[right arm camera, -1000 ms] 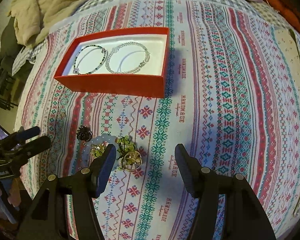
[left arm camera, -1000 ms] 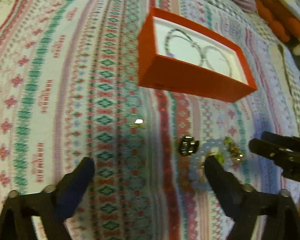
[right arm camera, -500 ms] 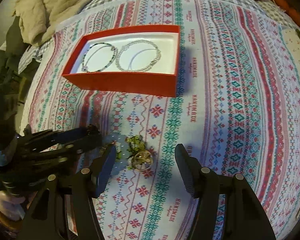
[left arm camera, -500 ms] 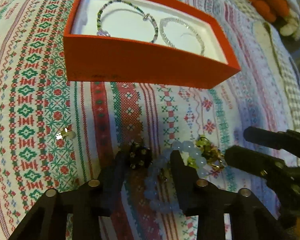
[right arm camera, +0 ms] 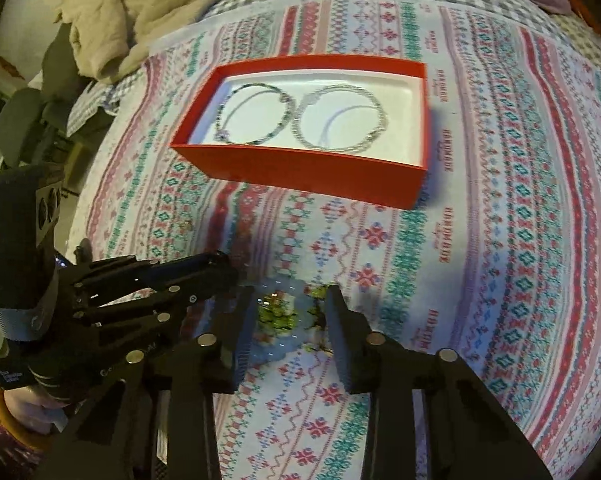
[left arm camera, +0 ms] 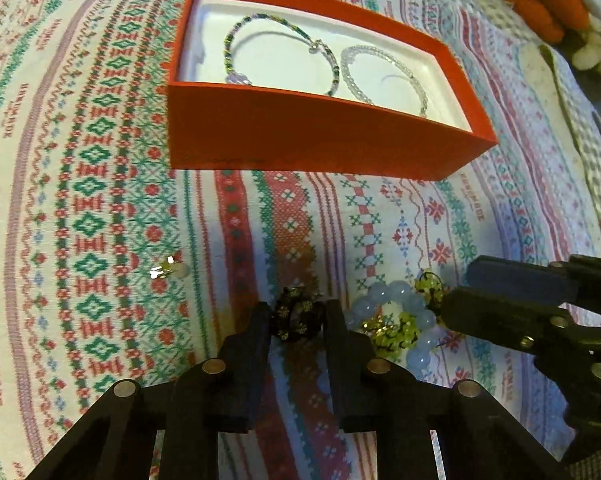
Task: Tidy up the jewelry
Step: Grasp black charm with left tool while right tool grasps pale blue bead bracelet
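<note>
since a second ago both your grippers have slid in over the jewelry heap, and their jaws have just been closing.

left wrist view: your left gripper (left arm camera: 296, 318) is nearly closed, with the dark beaded ring (left arm camera: 296, 316) squeezed between its fingertips on the patterned cloth (left arm camera: 100, 200). just right of the right finger lies the pale blue bead bracelet (left arm camera: 396, 312) with yellow-green pieces (left arm camera: 400, 330) tangled inside it. your right gripper (left arm camera: 460, 300) comes in from the right, its tips touching that bracelet. a small shiny earring (left arm camera: 166, 270) sits apart, ahead and to the left. further ahead stands the red box (left arm camera: 320, 140), two bracelets lying in it.

right wrist view: your right gripper (right arm camera: 288, 320) is partly closed around the blue bracelet (right arm camera: 296, 312) and the green pieces (right arm camera: 276, 316); blur hides whether the pads press them. your left gripper (right arm camera: 232, 272) crosses in from the left, crowding the left finger, with your hand (right arm camera: 32, 404) behind it. the red box (right arm camera: 312, 172) stands ahead.
</note>
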Demonstrator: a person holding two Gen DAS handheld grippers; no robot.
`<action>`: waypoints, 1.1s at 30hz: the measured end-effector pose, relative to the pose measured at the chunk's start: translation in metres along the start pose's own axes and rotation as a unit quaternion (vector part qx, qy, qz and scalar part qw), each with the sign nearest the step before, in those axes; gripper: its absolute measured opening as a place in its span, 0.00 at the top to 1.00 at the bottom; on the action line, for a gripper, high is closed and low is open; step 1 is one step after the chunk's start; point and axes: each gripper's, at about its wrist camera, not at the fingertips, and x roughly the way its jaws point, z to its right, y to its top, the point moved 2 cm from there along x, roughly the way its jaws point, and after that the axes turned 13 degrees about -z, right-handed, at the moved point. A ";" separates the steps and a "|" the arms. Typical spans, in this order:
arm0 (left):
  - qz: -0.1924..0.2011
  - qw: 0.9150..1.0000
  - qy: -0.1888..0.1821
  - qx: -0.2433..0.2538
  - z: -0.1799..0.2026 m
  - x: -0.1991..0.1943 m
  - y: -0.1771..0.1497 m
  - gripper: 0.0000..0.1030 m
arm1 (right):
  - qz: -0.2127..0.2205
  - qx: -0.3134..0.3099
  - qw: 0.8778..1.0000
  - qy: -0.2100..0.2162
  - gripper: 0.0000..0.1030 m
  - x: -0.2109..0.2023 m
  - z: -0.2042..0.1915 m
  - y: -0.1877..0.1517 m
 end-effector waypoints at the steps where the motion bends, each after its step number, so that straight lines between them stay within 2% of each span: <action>1: 0.000 1.000 0.000 -0.001 -0.002 -0.001 -0.001 0.80 | -0.001 -0.002 1.000 0.003 0.69 0.001 -0.001 0.001; 8: -0.002 1.000 0.000 -0.007 -0.015 -0.005 -0.009 0.80 | -0.018 0.000 1.000 0.005 0.76 0.017 -0.003 0.010; 18: -0.008 1.000 -0.003 -0.012 -0.021 -0.006 -0.013 0.80 | -0.046 0.001 0.999 -0.019 0.78 0.040 0.006 0.014; 23: -0.012 1.000 -0.001 -0.016 -0.021 -0.004 -0.012 0.80 | -0.038 -0.028 0.996 -0.070 0.86 0.044 -0.004 0.011; 26: -0.011 1.000 0.000 -0.017 -0.019 -0.003 -0.011 0.80 | -0.035 -0.036 0.995 -0.081 0.88 0.044 -0.008 0.011; 33: -0.005 1.000 -0.002 -0.017 -0.019 -0.009 -0.010 0.80 | -0.013 -0.047 0.997 -0.062 0.88 0.028 -0.021 0.008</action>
